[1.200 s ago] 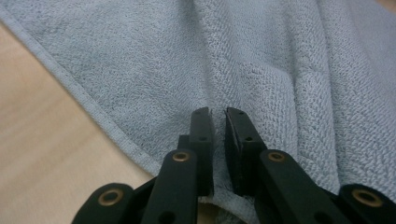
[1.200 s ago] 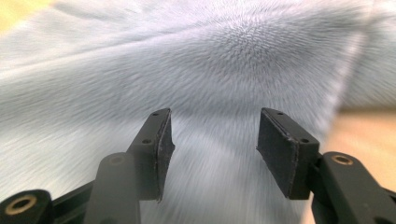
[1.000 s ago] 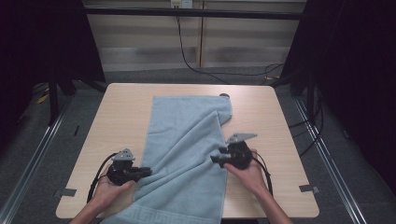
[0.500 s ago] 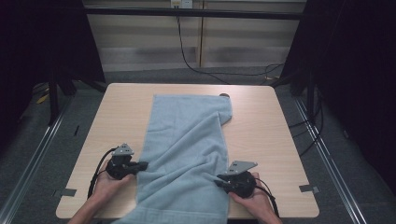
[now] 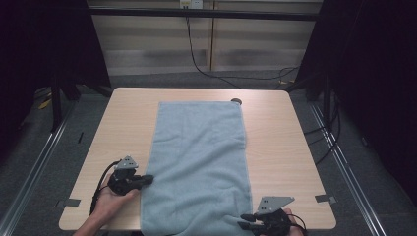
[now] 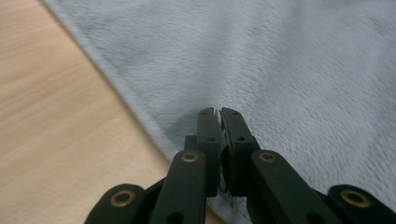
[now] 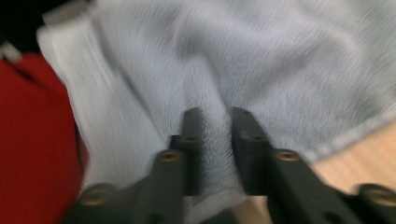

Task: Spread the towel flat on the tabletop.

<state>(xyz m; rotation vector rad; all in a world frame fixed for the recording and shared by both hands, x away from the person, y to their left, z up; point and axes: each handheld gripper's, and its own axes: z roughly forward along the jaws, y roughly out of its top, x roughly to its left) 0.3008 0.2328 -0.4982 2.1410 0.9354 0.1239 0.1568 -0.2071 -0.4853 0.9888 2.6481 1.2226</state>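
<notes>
A light blue towel (image 5: 199,162) lies flat along the middle of the wooden table (image 5: 280,147), and its near end reaches the front edge. My left gripper (image 5: 147,179) is at the towel's left edge (image 6: 140,107). Its jaws are together with a thin pale sliver of towel pinched at the tips (image 6: 220,114). My right gripper (image 5: 247,222) is at the towel's near right corner. A ridge of towel (image 7: 215,140) fills the gap between its jaws, which have just been opening a little.
A small dark round object (image 5: 236,102) sits by the towel's far right corner. Bare wood flanks the towel on both sides. Grey tape marks (image 5: 324,198) lie near the front corners. Something red (image 7: 37,149) shows past the table's front edge.
My right gripper has moved back toward the front edge with the towel's corner. The diagonal fold has been pulled out and the towel now lies flat. The left gripper has stayed in place.
</notes>
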